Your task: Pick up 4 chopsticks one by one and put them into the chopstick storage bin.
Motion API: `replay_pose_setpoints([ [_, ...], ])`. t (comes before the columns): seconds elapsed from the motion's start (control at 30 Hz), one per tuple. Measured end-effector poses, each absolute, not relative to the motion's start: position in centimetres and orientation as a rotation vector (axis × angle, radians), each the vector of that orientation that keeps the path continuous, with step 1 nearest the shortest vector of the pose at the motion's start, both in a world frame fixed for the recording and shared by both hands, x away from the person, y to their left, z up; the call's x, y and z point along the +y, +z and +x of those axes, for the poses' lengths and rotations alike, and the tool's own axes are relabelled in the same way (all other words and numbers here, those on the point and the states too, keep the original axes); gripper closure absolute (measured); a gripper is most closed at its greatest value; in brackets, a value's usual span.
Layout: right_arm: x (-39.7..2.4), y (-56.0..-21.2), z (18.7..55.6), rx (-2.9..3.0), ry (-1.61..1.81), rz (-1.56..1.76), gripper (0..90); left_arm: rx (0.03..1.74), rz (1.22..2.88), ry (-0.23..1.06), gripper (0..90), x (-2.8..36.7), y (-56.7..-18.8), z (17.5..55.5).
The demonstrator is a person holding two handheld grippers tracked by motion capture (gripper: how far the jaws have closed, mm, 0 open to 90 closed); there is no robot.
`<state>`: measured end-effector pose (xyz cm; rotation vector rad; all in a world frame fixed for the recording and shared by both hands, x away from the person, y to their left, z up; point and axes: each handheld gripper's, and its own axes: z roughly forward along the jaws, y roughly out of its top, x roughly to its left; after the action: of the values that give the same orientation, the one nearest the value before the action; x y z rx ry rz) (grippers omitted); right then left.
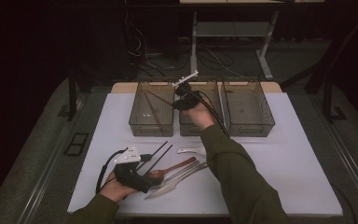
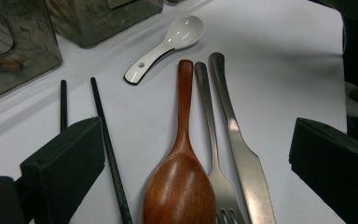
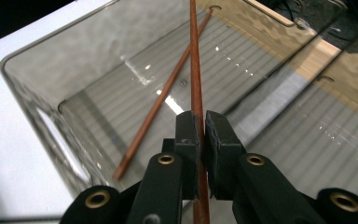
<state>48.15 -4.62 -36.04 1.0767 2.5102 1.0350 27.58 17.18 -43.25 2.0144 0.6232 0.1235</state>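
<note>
Sorting cutlery from white table [image 1: 298, 154] into three clear bins at far edge. Right gripper [image 3: 201, 122] clamped on a reddish-brown chopstick [image 3: 196, 60], jaws pinched tight near one end so the long part sticks out ahead, over the left bin [image 3: 23, 100]. Second matching chopstick [image 3: 156, 105] already lying slanted on that bin's floor, so the held one probably goes beside it: pair kept together, one bin per utensil type. In the high view, right gripper [image 1: 182, 95] hangs above the seam between left bin [image 1: 135, 122] and middle bin [image 1: 200, 130], stick angled down-left into the left one. Low grip point gives reach but little control over the tip; expect a drop rather than a careful lay-down.

Left gripper [image 2: 193, 149] wide open, holding nothing, parked low over the remaining pile: wooden spoon [image 2: 182, 177], fork [image 2: 212, 154] and knife [image 2: 240, 154] side by side between the jaws, two black chopsticks [image 2: 107, 149] at the left jaw, white ceramic spoon [image 2: 168, 44] farther off. Likely pre-staged for next pick; wooden spoon most centred
</note>
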Motion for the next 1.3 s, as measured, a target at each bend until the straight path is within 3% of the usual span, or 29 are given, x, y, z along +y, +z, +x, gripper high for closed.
replay_pose_setpoints([
  [0.57,-0.1,-37.1,49.4,2.544,0.956,1.108,82.4,0.62,2.007,0.113,2.4,17.1,-43.2,27.5],
  [1.13,-1.8,-35.6,48.3,2.546,1.138,1.057,45.5,0.622,2.011,0.118,2.4,17.2,-43.2,27.5],
  [1.3,-3.6,-35.1,47.4,2.53,1.192,1.024,39.3,0.623,2.011,0.124,2.4,17.1,-43.3,27.5],
])
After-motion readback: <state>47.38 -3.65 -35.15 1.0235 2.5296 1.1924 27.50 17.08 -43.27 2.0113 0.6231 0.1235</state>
